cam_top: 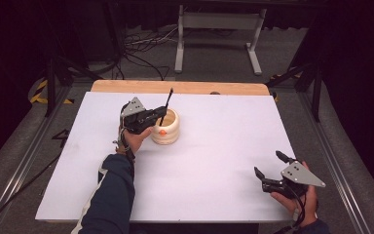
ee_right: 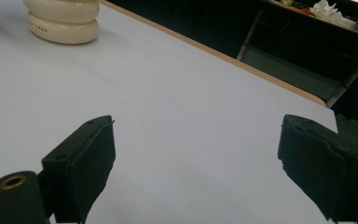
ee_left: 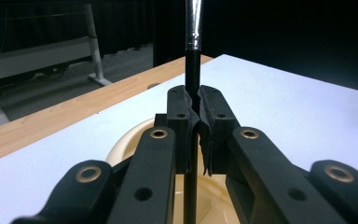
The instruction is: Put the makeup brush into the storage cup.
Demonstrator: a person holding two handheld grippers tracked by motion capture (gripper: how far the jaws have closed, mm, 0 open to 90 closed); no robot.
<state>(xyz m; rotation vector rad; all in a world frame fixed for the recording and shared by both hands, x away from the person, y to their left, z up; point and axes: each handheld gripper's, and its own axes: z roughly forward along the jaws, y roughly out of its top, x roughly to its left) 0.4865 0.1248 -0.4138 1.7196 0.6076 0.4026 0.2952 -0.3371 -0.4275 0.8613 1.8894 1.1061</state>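
Black-handled brush point(cam_top: 166, 106) standing nearly upright in the cream ribbed cup point(cam_top: 168, 130), silver ferrule above, tip leaning toward the far edge of the table point(cam_top: 214, 161). Clamped on its handle just above the cup's rim: left gripper point(cam_top: 157, 117), jaws closed tight around it. Cup sitting left of centre, nearer the far wooden edge. Well apart, by the near right corner: right gripper point(cam_top: 269, 170), jaws spread wide, holding nothing.
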